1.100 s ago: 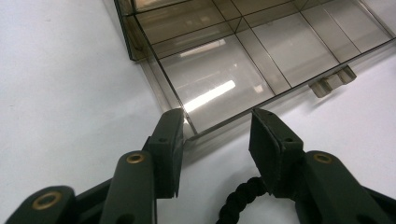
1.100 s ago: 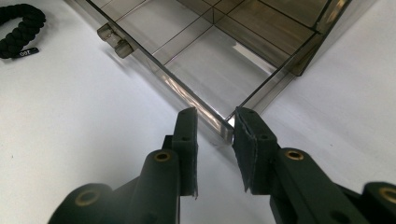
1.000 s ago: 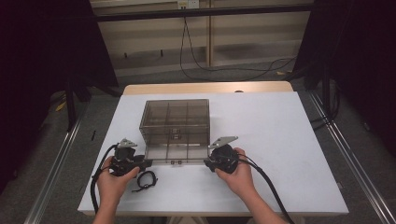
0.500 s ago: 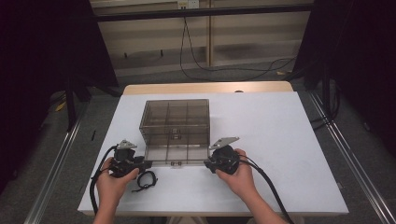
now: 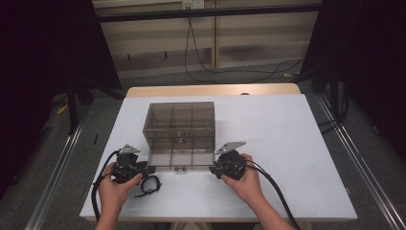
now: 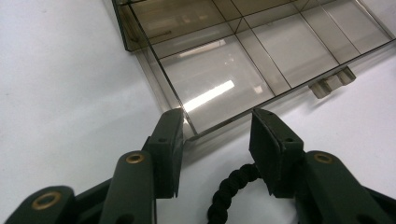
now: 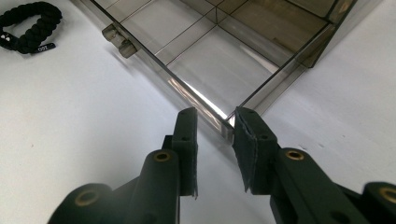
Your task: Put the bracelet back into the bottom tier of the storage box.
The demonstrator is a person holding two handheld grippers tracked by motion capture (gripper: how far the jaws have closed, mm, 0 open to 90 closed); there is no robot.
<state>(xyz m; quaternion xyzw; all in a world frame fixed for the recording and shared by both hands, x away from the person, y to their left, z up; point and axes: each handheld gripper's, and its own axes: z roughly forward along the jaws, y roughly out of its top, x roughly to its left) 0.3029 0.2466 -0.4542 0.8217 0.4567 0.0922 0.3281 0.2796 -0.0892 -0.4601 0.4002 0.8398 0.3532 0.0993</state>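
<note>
Now, on the white counter [image 5: 297,143], a smoky clear box [image 5: 179,127] with an open lid [image 5: 181,158] sits left of centre, its hinged lid folded flat toward the near edge. The box is split into a grid of compartments.

At the left, the left hand [image 5: 115,189] holds the left tongs [image 5: 145,168] at the lid's near left corner. In the left gripper view those tongs [image 6: 217,140] stand partly open, one pad just at the lid's corner and the other apart from it on the near side; whether the first pad presses on the plastic cannot be told. A black braided bracelet [image 5: 149,185] lies on the counter just beside that hand, near the near edge, and its cord [image 6: 229,189] passes under the gap between the jaws.

At the right, the right hand [image 5: 244,182] holds the right tongs [image 5: 213,170] at the lid's near right corner. In the right gripper view these tongs [image 7: 215,135] are narrower, the corner of the lid between the pads; whether they clamp it is not clear. The lid's latch tab [image 7: 120,42] shows along its edge, with the bracelet [image 7: 29,27] beyond it.
</note>
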